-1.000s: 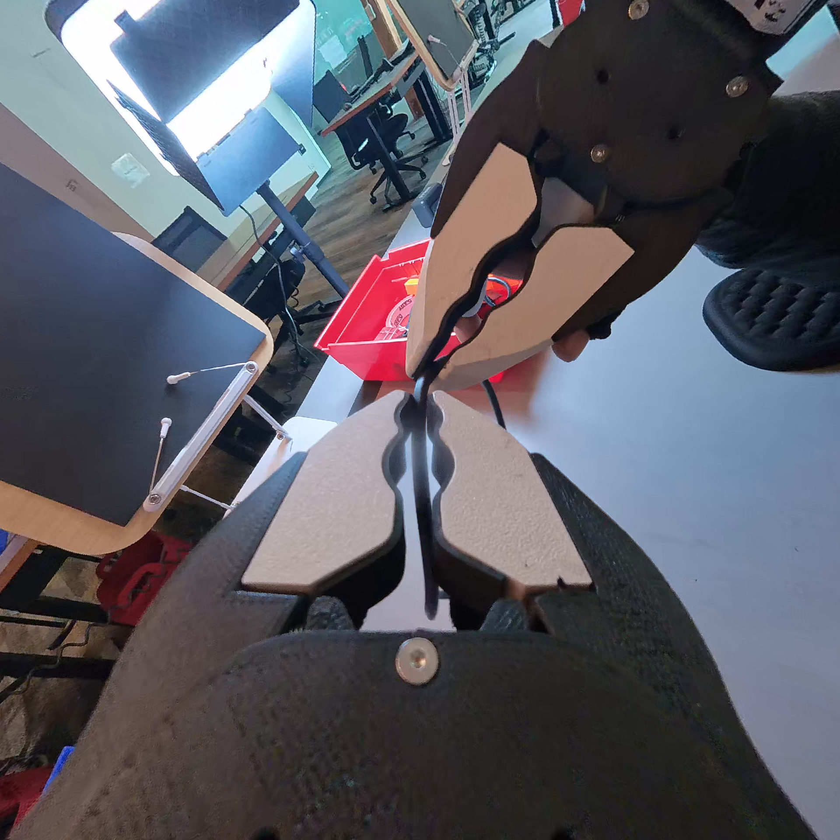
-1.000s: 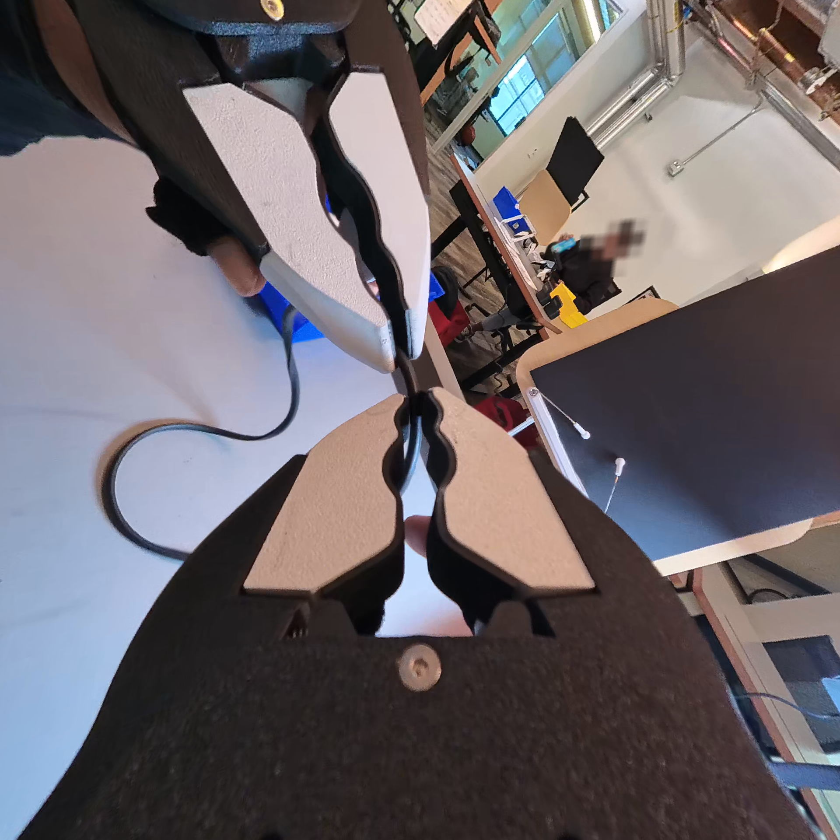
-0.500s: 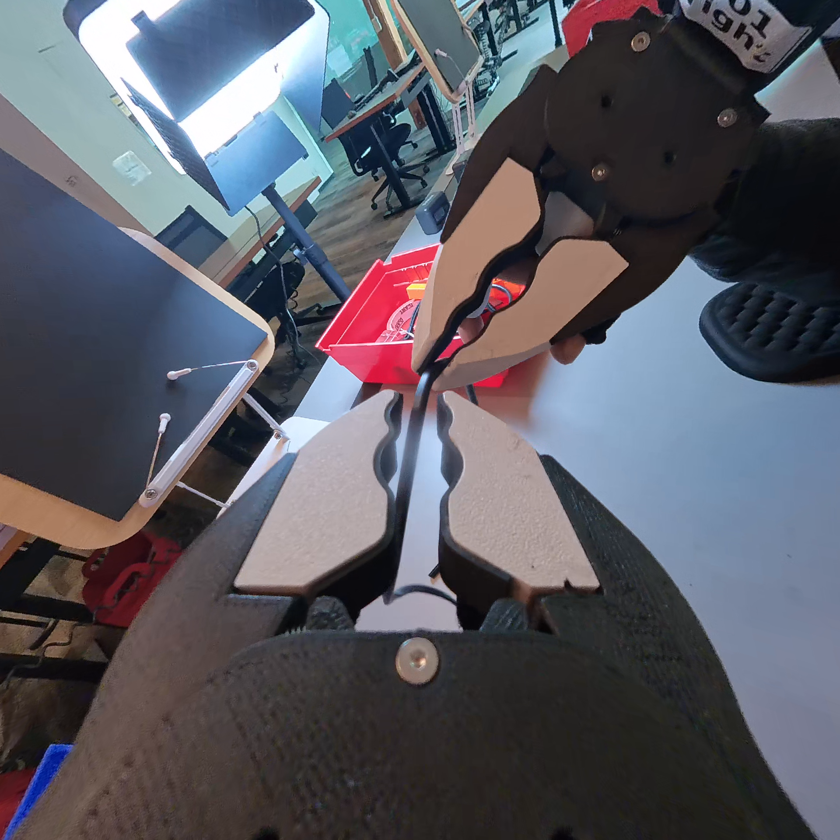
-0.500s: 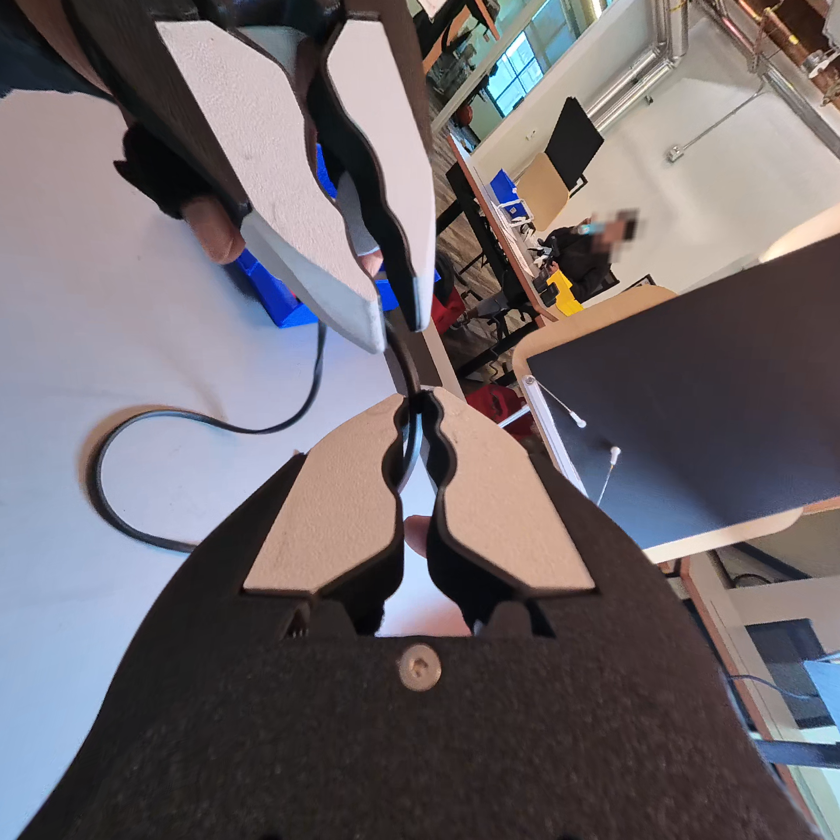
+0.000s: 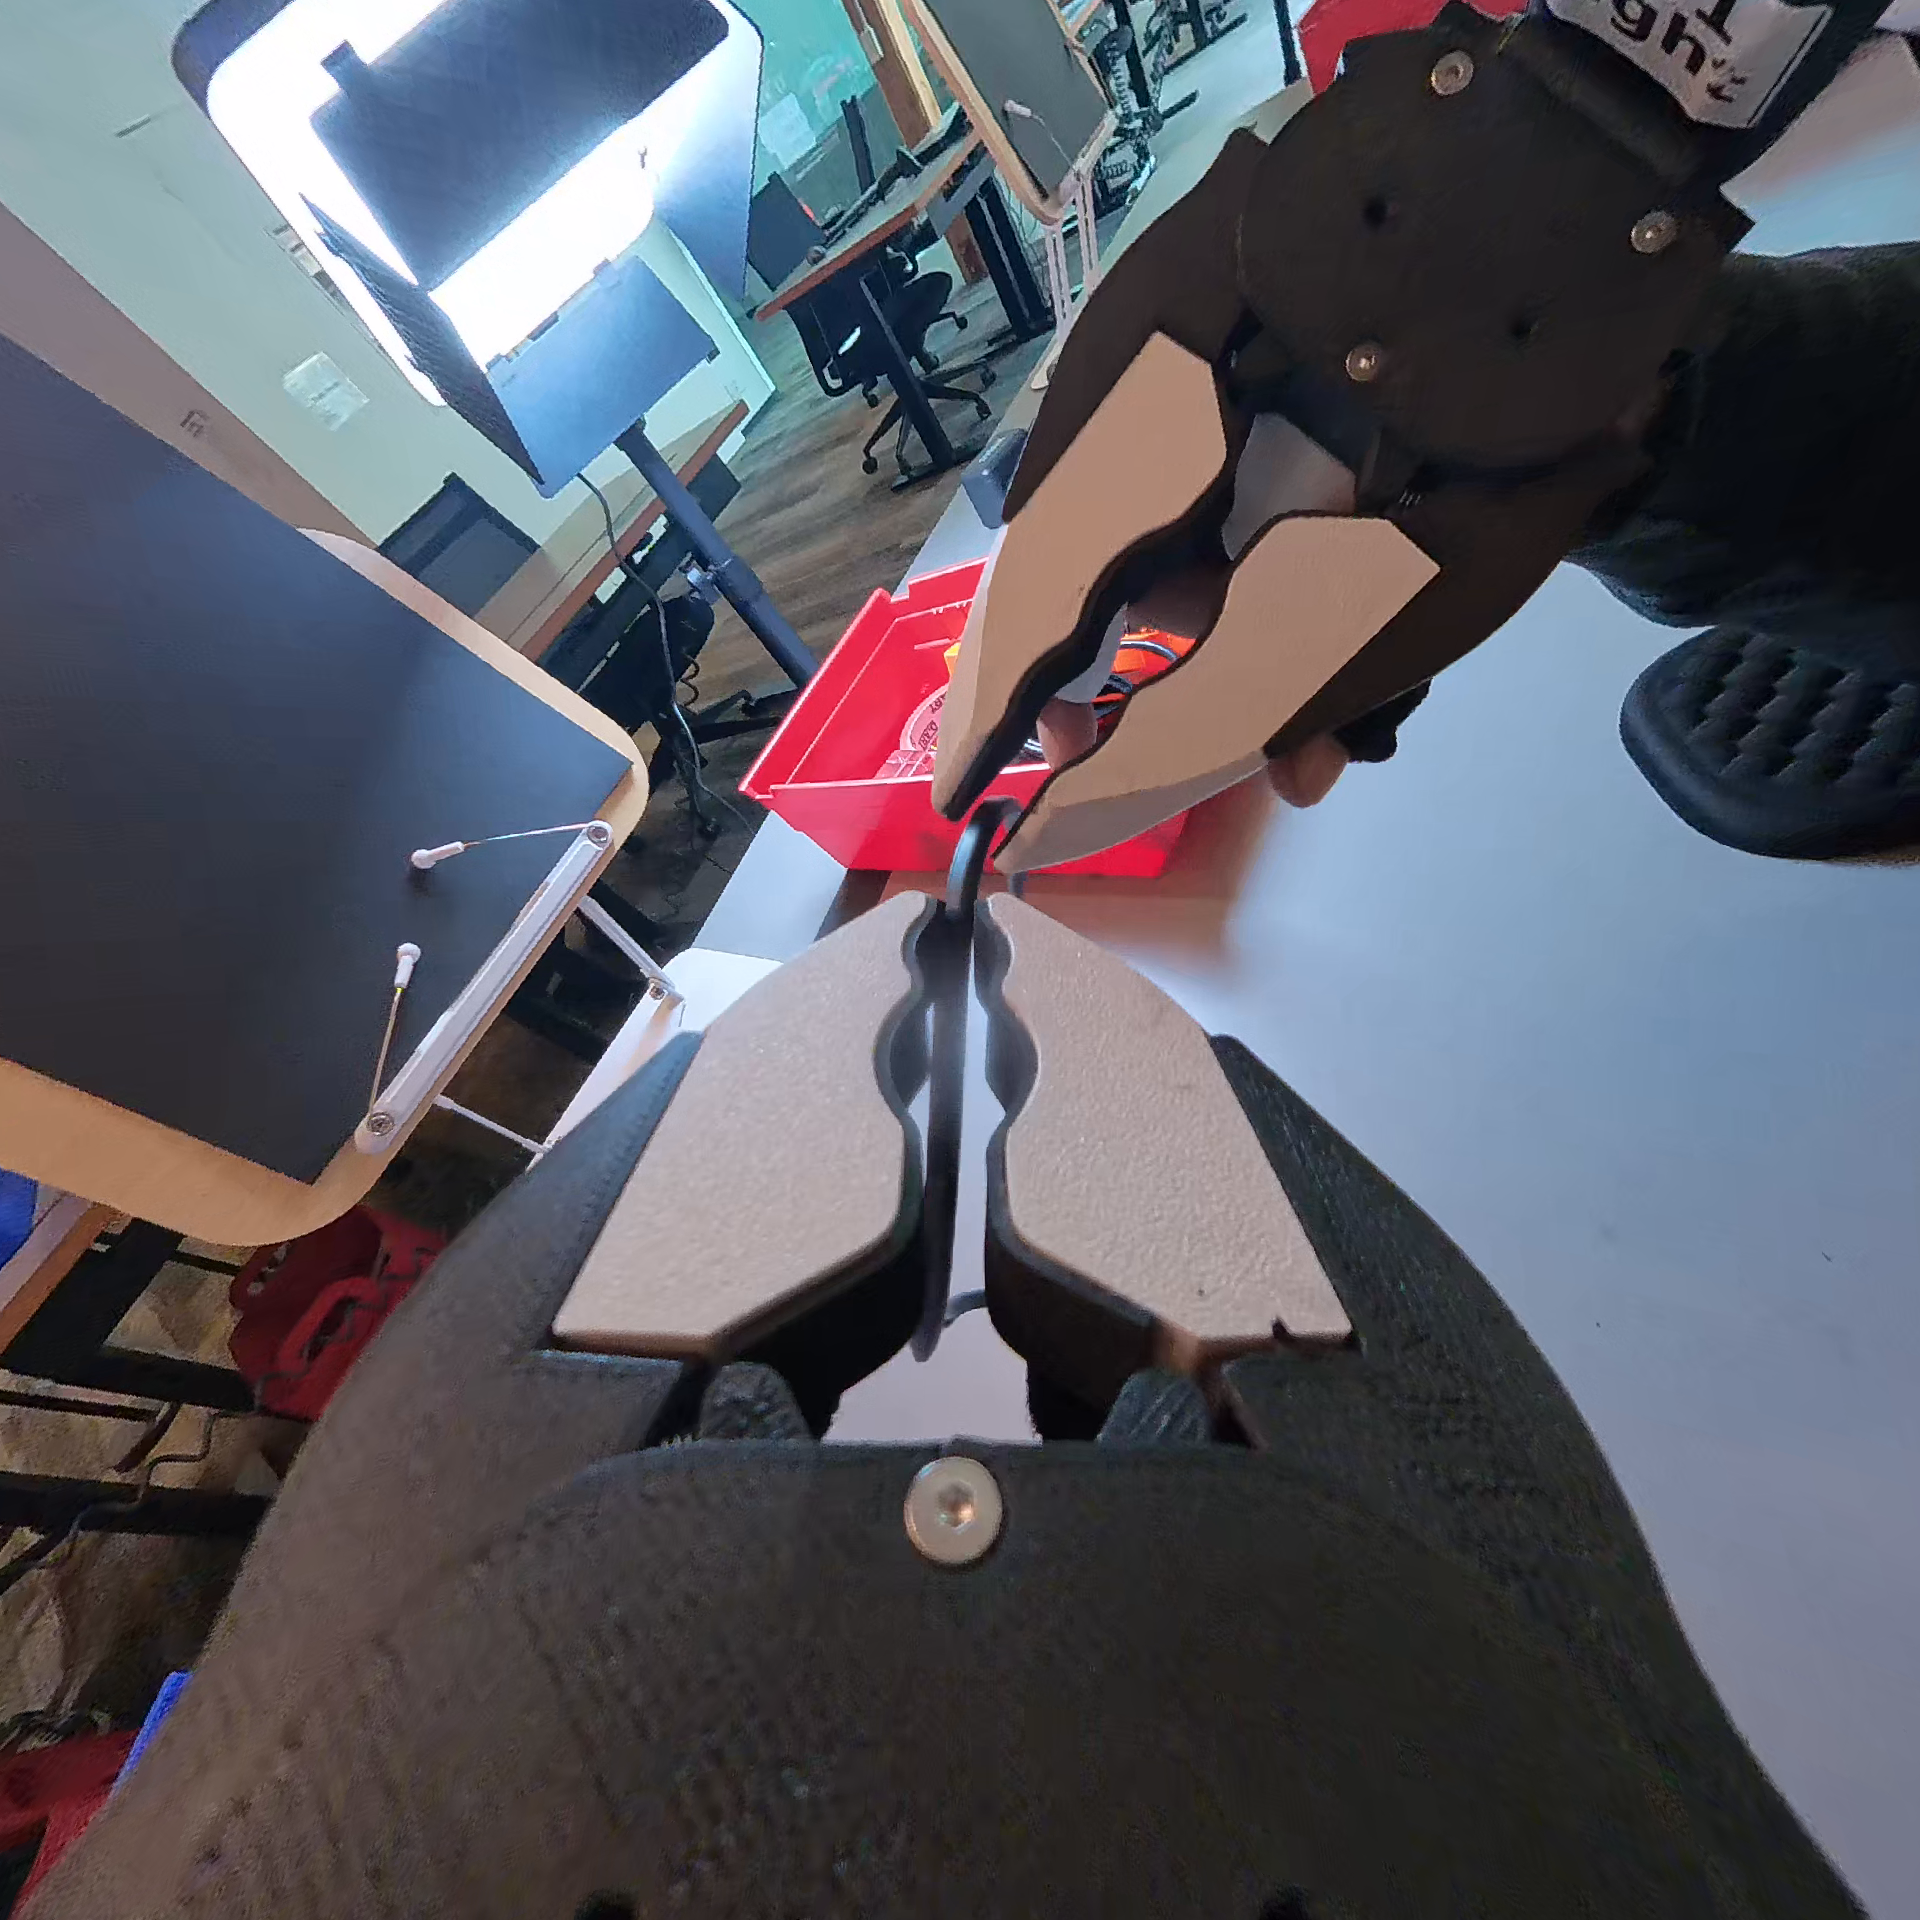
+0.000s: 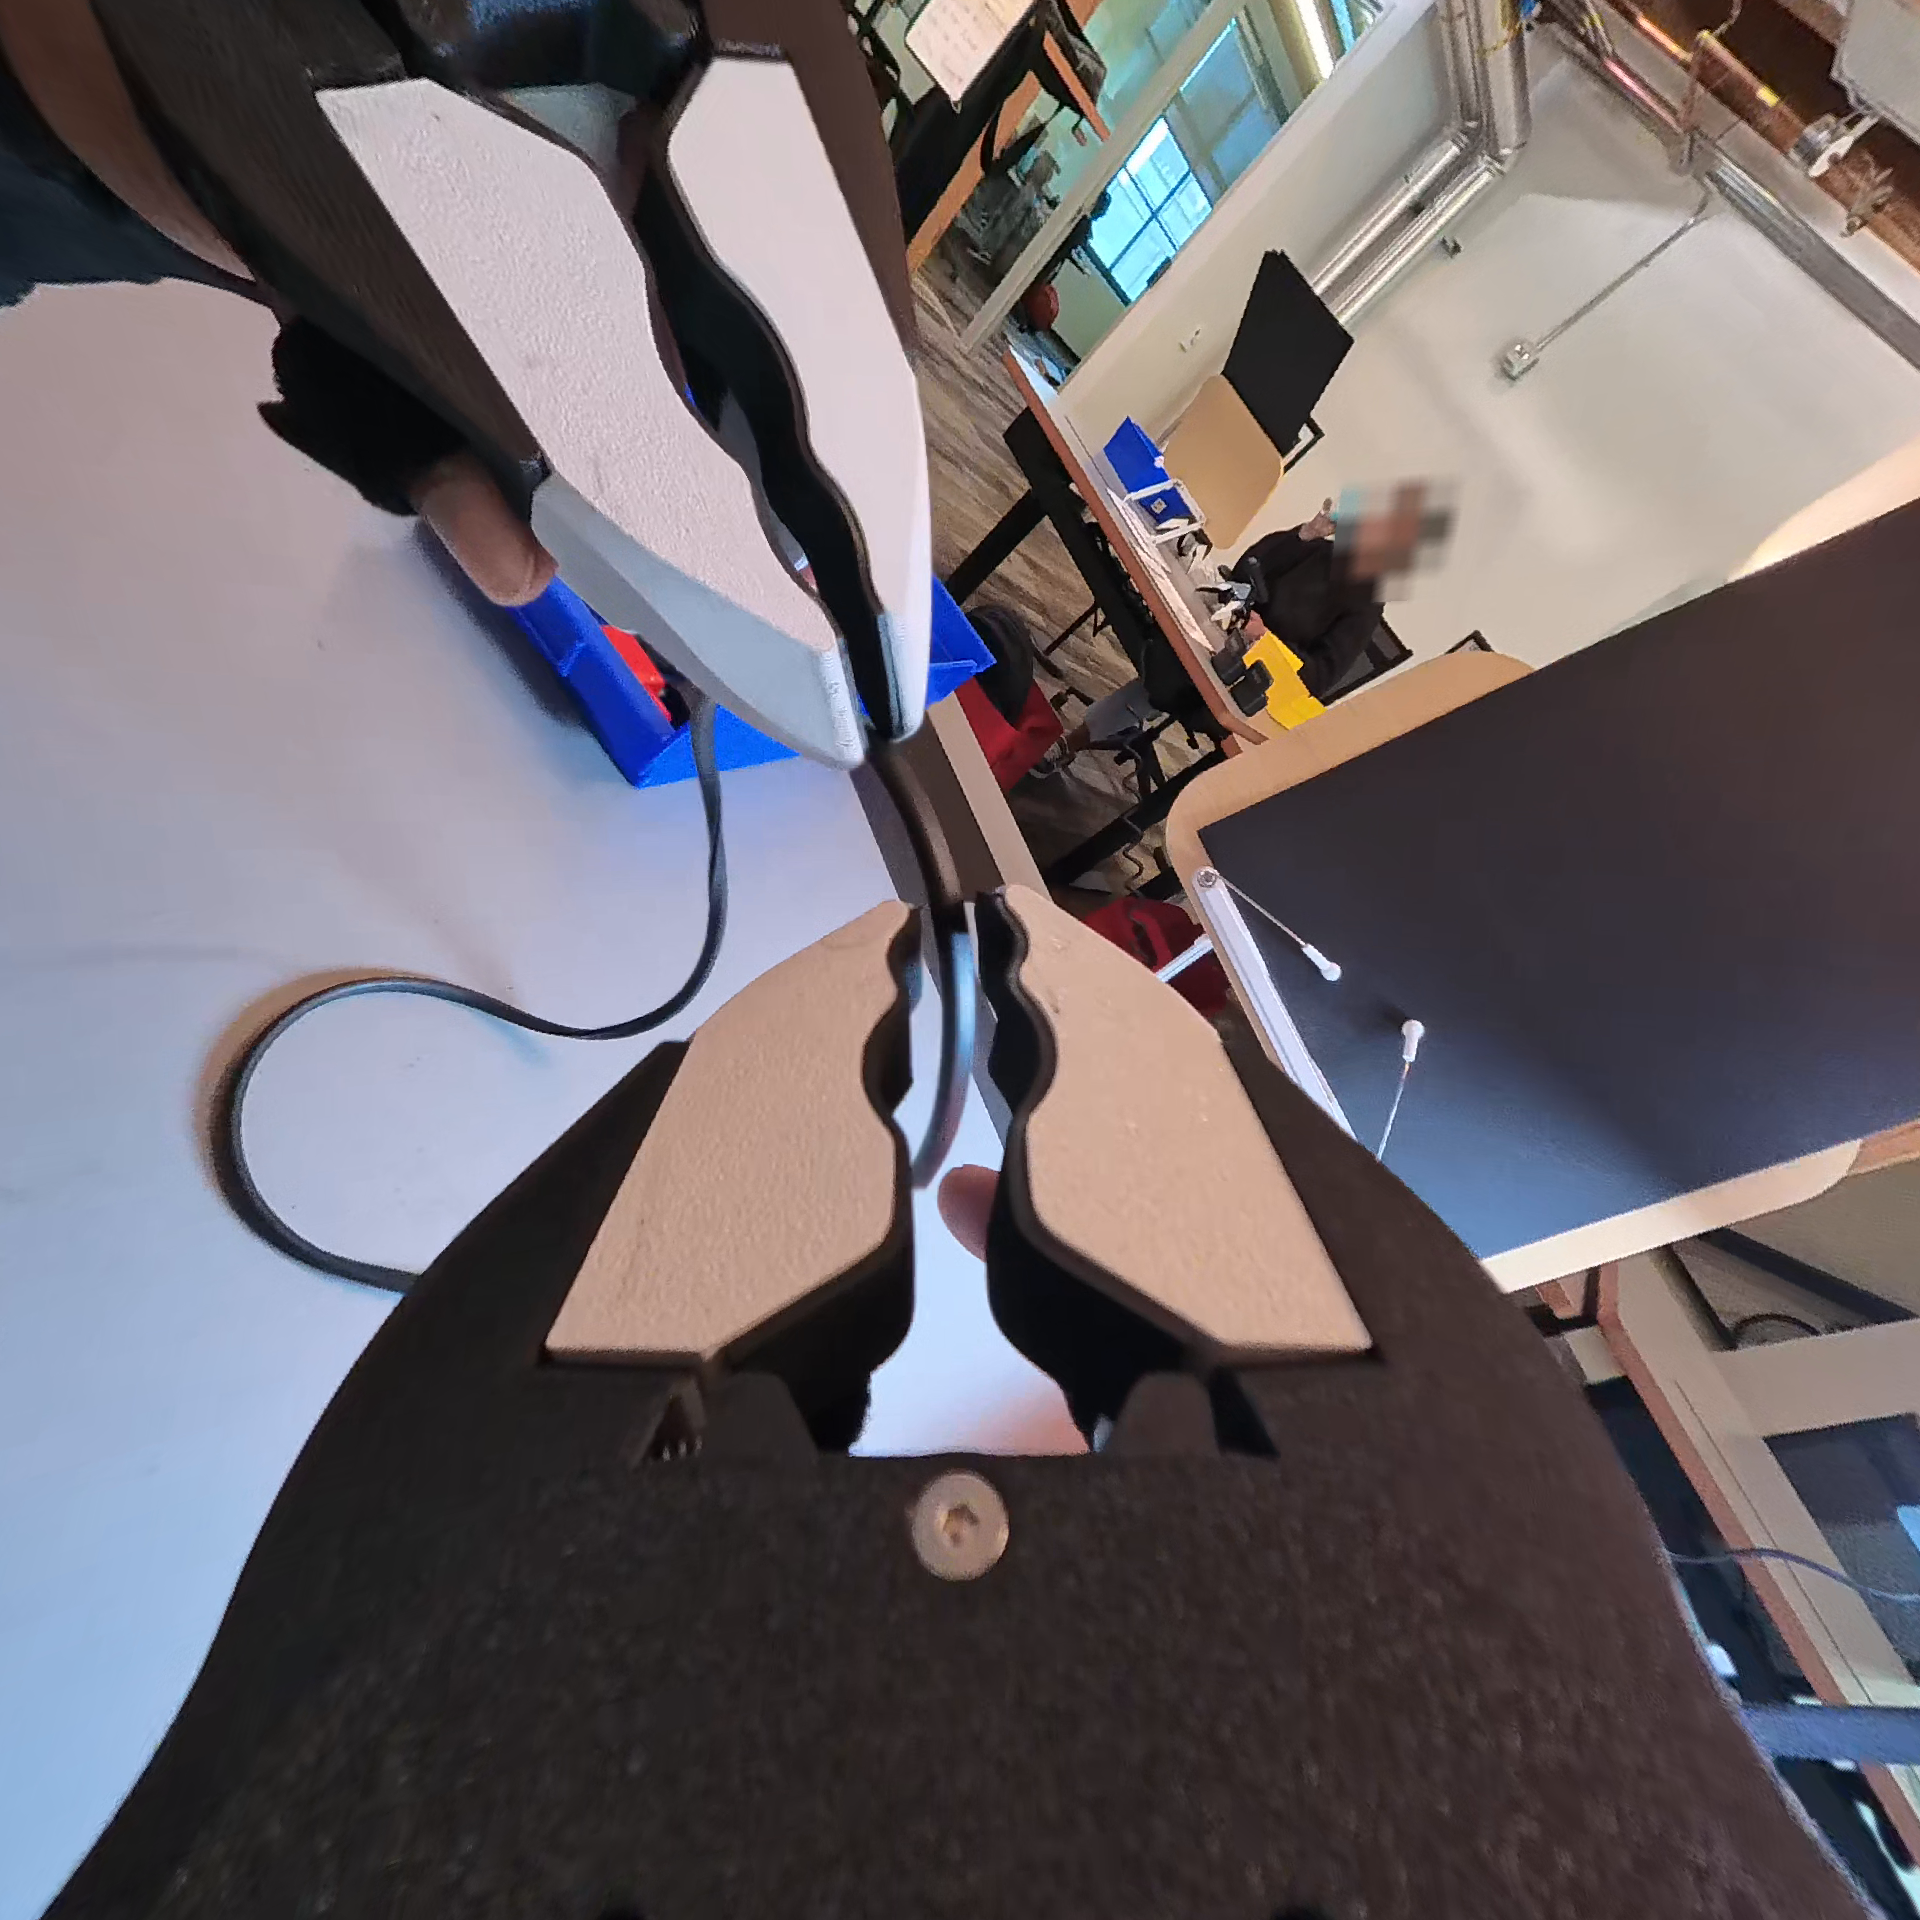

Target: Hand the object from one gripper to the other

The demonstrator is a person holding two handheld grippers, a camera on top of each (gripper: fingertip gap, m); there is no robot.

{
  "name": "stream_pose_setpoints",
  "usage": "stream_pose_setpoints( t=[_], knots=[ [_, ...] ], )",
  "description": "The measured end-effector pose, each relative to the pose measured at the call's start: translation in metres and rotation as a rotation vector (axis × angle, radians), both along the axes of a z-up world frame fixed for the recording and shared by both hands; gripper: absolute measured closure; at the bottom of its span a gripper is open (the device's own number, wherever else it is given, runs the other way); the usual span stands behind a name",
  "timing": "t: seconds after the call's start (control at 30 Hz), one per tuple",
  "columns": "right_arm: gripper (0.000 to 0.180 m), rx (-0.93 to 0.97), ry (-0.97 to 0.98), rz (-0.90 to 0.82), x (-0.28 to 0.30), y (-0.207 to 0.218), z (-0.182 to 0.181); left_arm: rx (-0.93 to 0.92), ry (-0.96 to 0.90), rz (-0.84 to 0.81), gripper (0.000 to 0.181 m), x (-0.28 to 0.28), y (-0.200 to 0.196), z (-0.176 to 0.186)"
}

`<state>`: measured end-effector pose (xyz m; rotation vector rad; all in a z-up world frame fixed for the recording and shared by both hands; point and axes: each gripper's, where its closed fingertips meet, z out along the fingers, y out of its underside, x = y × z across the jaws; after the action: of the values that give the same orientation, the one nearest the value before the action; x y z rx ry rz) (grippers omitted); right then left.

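Note:
A thin black cable (image 5: 940, 1091) runs between both grippers above the white table (image 5: 1558, 1143). My left gripper (image 5: 954, 912) is shut on it near the fingertips. In the right wrist view the left gripper (image 6: 873, 727) comes down from above, pinching the cable (image 6: 717, 862), which then loops down onto the table (image 6: 208, 727). My right gripper (image 6: 948, 909) stands slightly open, with the cable passing loosely through the gap between its tips. In the left wrist view the right gripper (image 5: 982, 826) faces mine tip to tip, its jaws a little apart.
A red bin (image 5: 831, 769) with small items sits at the table's far edge. A blue bin (image 6: 623, 707) sits behind the left gripper. Black panels with tan edges (image 5: 208, 831) (image 6: 1558, 935) stand beside the table. A person (image 6: 1309, 603) sits at a far desk. The tips of both grippers are at nearly the same place.
The left gripper, which had opened half a second ago, has shut on the cable again. The right gripper has opened slightly and released its pinch. The grippers have drawn a little apart.

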<state>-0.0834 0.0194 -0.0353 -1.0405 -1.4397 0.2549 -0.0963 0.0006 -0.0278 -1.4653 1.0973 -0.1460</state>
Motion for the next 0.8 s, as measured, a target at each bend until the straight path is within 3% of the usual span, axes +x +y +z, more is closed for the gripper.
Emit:
stream_pose_setpoints(
  t=[0.23, 0.8],
  knots=[
    [0.174, 0.026, -0.037, 0.009, -0.004, -0.006, -0.004, -0.005, 0.014, 0.003, 0.166, 0.002, 0.001, -0.004],
    [0.174, 0.014, 0.008, 0.008, -0.001, -0.003, 0.002, 0.006, 0.012, 0.022, 0.181, -0.005, 0.001, 0.001]
  ],
)
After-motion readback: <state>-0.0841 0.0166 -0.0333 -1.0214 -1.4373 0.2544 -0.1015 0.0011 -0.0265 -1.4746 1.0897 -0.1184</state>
